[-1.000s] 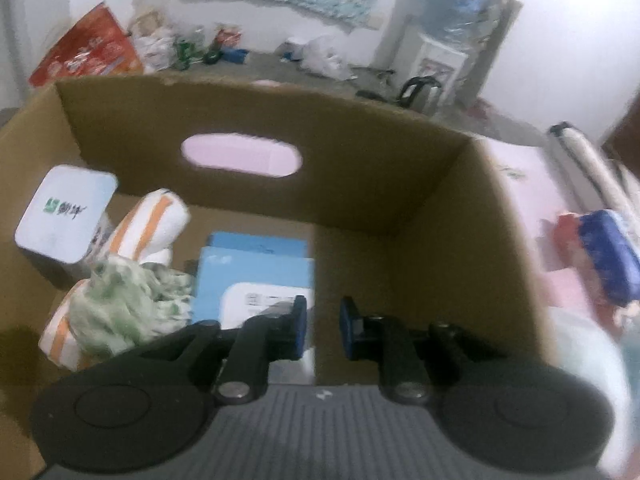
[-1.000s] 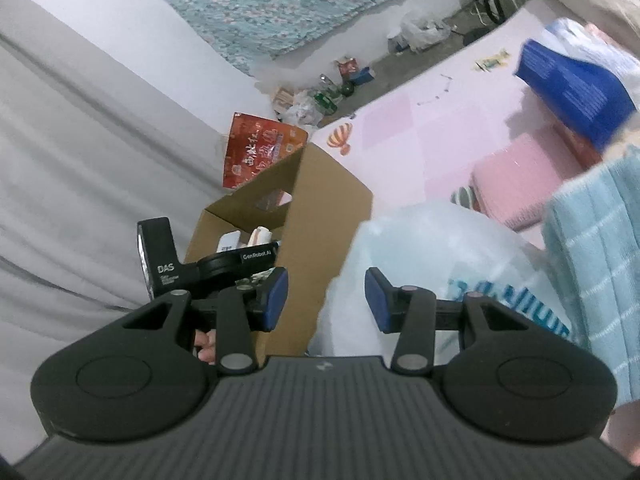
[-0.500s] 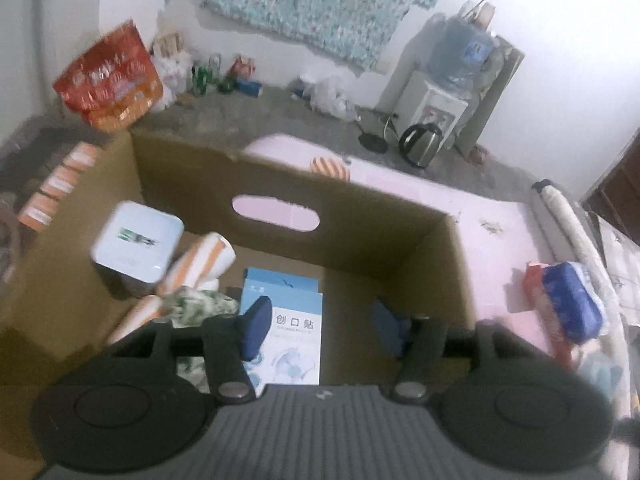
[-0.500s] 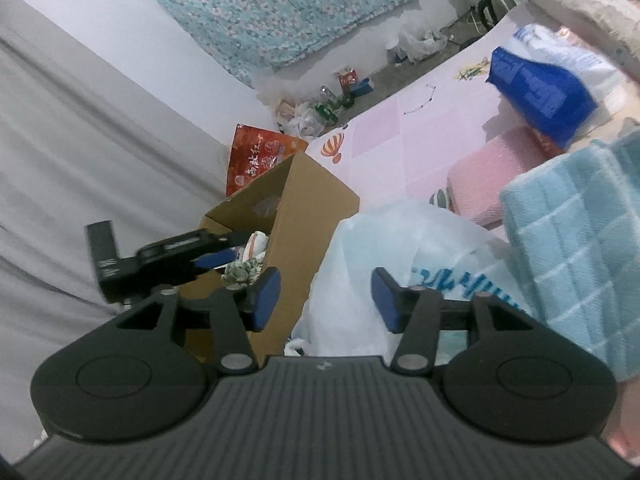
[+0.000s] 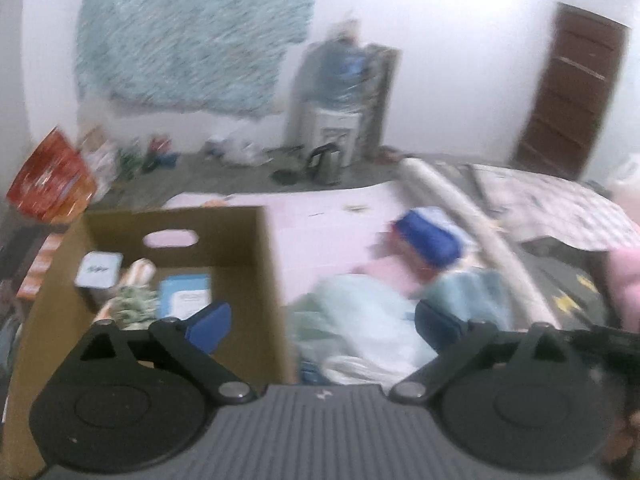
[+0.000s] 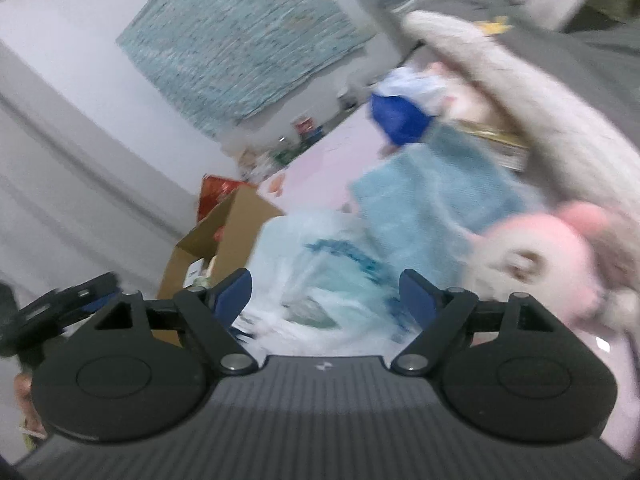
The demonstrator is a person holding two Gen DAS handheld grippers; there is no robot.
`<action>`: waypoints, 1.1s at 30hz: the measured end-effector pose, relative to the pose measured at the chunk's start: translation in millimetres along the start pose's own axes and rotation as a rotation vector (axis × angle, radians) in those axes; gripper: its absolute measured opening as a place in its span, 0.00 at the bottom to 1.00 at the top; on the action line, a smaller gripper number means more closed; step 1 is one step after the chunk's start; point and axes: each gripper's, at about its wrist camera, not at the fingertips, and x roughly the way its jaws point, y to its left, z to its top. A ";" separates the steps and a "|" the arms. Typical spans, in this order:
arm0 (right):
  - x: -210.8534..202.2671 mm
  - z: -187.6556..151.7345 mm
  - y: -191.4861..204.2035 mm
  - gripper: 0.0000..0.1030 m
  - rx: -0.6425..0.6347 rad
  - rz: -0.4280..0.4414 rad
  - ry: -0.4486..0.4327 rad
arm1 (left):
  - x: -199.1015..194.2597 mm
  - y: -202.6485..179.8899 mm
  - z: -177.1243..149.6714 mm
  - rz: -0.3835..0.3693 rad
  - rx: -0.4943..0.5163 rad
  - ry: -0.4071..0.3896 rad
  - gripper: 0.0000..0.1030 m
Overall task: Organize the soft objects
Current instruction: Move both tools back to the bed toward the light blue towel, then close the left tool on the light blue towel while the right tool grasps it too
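Observation:
A cardboard box [image 5: 264, 264] stands at the left on the pink mat; it shows in the right wrist view too [image 6: 236, 232]. Inside lie a green patterned cloth [image 5: 134, 306], an orange-striped roll [image 5: 140, 272], a white tub [image 5: 98, 274] and a blue-white packet [image 5: 184, 300]. My left gripper [image 5: 322, 326] is open and empty, above the box's right wall. My right gripper [image 6: 326, 294] is open and empty over a white plastic bag [image 6: 316, 264]. Beside it lie a light blue towel [image 6: 432, 200], a pink plush toy [image 6: 540, 256] and a blue pack [image 6: 398, 118].
A long pale rolled cushion [image 5: 472, 216] lies right of the soft pile. A kettle [image 5: 326, 164], a water dispenser [image 5: 344, 96] and a red bag [image 5: 48, 180] stand on the floor beyond the mat. A brown door [image 5: 568, 92] is at the far right.
My left gripper has risen out of the box, swung right and opened wide. My right gripper has opened wider and swung right, bringing the pink plush toy into view.

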 end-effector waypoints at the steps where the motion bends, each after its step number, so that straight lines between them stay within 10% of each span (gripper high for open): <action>1: -8.0 -3.9 -7.4 0.79 0.011 -0.009 -0.010 | -4.0 -12.0 -4.2 -0.011 0.025 -0.011 0.98; 15: -68.7 -53.8 -85.4 0.80 0.110 -0.063 -0.099 | 31.8 -165.7 -73.3 -0.218 0.296 -0.009 1.00; 23: -54.2 -17.5 -81.4 0.80 0.027 -0.024 -0.088 | 87.9 -179.3 -67.0 -0.143 0.295 0.039 0.96; 33: 31.2 58.8 -61.8 0.87 -0.220 -0.078 0.076 | 175.7 -154.1 -20.9 -0.050 0.160 0.129 0.63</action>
